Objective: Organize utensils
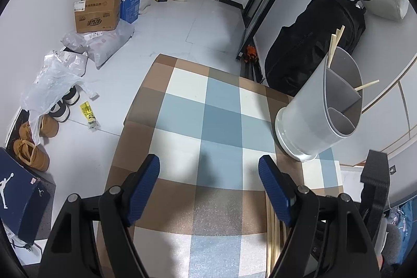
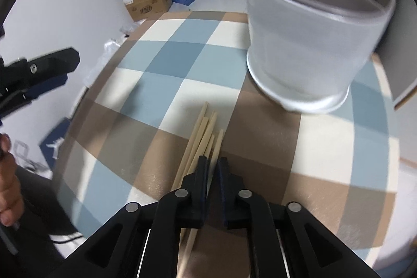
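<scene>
A few chopsticks (image 1: 336, 43) already stand in the holder (image 1: 320, 106); my right hand-held gripper (image 2: 213, 168) pinches one from the worktop pile (image 2: 200, 137), holder at one o'clock; left hand-held gripper (image 1: 208, 171) gapes empty.

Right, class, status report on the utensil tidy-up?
Left gripper open, empty. Right gripper nearly shut over wooden chopsticks. Grey divided holder unobstructed.

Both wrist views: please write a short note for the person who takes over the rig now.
Left gripper: open, empty, over the checked tablecloth.
Right gripper: fingers nearly together over the loose chopsticks; whether one is pinched cannot be told.
Utensil holder: upright near the table's far right edge.
Done: a few chopsticks already stand in the holder.
Left: move the loose chopsticks on the cloth into the holder.
</scene>
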Available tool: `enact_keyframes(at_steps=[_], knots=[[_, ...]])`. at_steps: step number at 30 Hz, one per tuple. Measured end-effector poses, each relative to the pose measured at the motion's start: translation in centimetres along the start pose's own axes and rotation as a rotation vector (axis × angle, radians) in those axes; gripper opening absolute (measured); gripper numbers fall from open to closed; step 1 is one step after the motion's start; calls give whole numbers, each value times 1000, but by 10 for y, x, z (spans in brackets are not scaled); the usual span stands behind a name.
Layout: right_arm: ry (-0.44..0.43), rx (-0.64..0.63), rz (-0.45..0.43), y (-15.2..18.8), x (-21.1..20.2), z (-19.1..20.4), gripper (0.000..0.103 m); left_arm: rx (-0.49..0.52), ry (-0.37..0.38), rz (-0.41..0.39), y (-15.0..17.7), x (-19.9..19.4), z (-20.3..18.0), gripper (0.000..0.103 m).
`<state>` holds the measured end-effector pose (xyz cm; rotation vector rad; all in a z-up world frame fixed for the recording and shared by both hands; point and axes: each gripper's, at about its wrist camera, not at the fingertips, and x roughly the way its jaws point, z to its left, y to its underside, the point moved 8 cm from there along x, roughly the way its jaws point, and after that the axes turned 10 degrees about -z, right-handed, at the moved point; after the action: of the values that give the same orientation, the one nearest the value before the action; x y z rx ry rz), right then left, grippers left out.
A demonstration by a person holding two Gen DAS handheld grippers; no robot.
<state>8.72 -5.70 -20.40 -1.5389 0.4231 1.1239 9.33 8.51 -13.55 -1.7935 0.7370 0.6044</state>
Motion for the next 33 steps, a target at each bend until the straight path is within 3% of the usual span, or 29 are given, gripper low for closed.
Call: enact_keyframes(at_steps=[6, 16, 27, 33], knots=[[45, -64, 23, 3, 0, -7, 6, 22, -1, 2, 1, 1, -5, 74], [65, 11, 30, 0, 0, -32, 5, 89, 13, 52, 12, 7, -21, 74], [40, -2, -31, -4, -4, -34, 4, 156, -1, 111, 32, 15, -29, 74], [29, 74, -97, -7, -22, -52, 3, 199, 17, 157, 45, 20, -46, 74]])
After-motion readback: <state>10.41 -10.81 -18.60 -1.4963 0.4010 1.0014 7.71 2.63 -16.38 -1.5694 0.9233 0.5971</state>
